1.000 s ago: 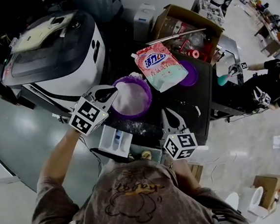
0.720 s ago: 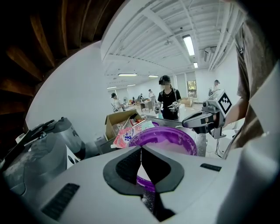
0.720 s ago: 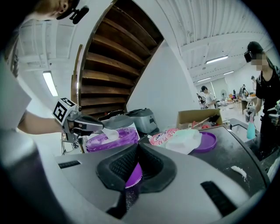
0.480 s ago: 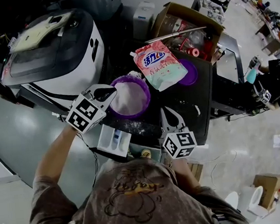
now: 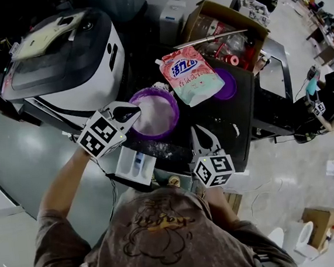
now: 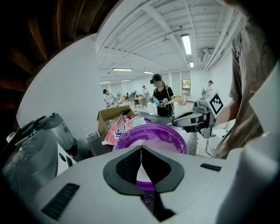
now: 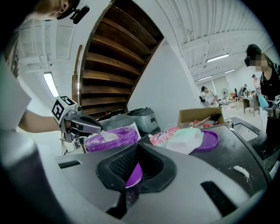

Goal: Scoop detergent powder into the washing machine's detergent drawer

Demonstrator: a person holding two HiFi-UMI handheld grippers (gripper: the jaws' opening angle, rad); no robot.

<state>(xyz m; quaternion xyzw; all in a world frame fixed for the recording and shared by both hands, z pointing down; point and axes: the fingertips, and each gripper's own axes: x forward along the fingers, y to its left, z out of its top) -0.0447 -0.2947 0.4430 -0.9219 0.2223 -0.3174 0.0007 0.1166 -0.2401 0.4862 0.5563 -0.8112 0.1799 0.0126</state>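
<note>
1. White translucent scoop (image 7: 106,136): its thin handle is pinched flat between the closed jaws of the left gripper (image 6: 141,148). The bowl end dips into the tub, left of centre in the right gripper view. Judged light, stiff and smooth. The thin handle may twist in the pads, so a firm, level hold suits it.
2. Right gripper (image 7: 138,148): jaws drawn together with tips meeting, nothing clearly held. The purple seen through the gap behind the tips is judged to be the tub's wall beyond. It hangs below centre in the head view, apart from the tub.
3. Detergent powder (image 5: 156,113): pale, heaped inside the tub. Judged loose and free-running, so it is likely to spill from a tilted or jolted scoop.
4. Purple tub (image 5: 177,118): round and open, at the centre of the head view on the black table (image 5: 228,124). It looks like light plastic and may slide if the scoop drags against it.
5. Detergent drawer (image 5: 136,165): white with compartments, lower left of the tub, just below the left gripper's marker cube. This is the destination; no scoopful is over it yet.
6. Outlying items:
   - Detergent pouch (image 5: 191,75), pink and green, just upper right of the tub.
   - Purple lid (image 5: 230,86), at the pouch's right edge.
   - Washing machine (image 5: 65,57), upper left.
</note>
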